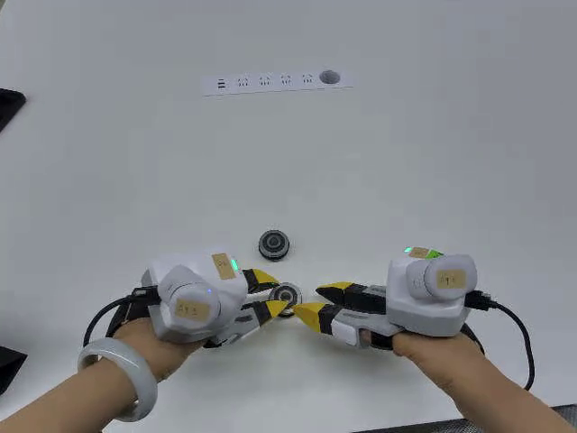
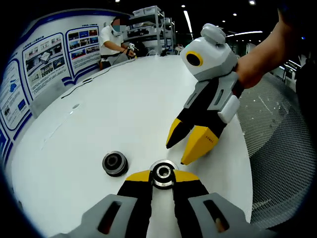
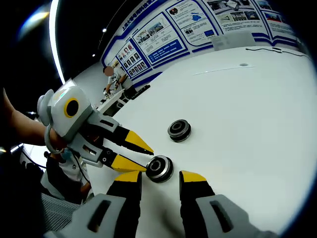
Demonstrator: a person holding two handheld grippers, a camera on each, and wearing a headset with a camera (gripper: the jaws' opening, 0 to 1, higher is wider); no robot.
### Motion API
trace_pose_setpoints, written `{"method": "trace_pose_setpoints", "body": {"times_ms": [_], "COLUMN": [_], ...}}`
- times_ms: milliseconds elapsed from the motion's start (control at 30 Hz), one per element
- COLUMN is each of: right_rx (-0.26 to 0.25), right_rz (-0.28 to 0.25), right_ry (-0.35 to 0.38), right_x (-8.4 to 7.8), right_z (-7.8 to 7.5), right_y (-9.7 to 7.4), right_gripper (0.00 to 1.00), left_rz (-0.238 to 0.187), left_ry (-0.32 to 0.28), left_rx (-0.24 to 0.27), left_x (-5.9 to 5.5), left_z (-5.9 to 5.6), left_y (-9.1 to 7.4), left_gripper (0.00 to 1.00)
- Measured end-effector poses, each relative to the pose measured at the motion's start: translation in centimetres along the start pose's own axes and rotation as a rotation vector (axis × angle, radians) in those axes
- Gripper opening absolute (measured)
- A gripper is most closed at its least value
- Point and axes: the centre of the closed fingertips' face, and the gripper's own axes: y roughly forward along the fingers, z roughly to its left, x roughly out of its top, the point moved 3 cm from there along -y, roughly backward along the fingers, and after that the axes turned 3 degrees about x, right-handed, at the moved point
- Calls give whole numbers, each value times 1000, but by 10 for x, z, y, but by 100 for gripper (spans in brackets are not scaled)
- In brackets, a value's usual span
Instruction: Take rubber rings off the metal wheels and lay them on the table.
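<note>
A small metal wheel with a dark rubber ring around it lies flat on the white table. My left gripper has its yellow tips against both sides of that wheel, shut on it. Coming in from the right, my right gripper is open, its tips just short of the same wheel. In the left gripper view the right gripper hovers close above the wheel. A second, darker wheel lies a little farther back, also visible in both gripper views.
A white power strip lies at the far side of the table. A black object pokes in at the left edge. Cables trail from both grippers. A person stands beyond the table's far end.
</note>
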Motion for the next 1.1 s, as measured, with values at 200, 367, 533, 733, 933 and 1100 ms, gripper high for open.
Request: {"method": "trace_pose_setpoints", "body": {"times_ms": [200,367,533,733,933,1100], "right_rx": [1,5,12,32,39,46], "right_rz": [-4,-9,-13,-43,-51,-52], "right_ry": [11,25,38,95,109,124], "right_x": [-1,-2,-2,5,8,9], "right_z": [-1,-1,-1,1,1,2], "right_y": [0,1,2,5,9,12], "right_gripper": [31,31,31,32,32,33], "left_rz": [17,31,31,22,0,-3], "left_ry": [26,39,41,28,32,30], "left_rx": [-15,-21,-29,-40,-45,-42], "left_x": [0,-3,-1,-4,-4,-4], "left_z": [-2,-1,-2,-1,-1,-2], "left_y": [5,9,9,9,8,8], "left_gripper": [15,15,14,14,13,13]}}
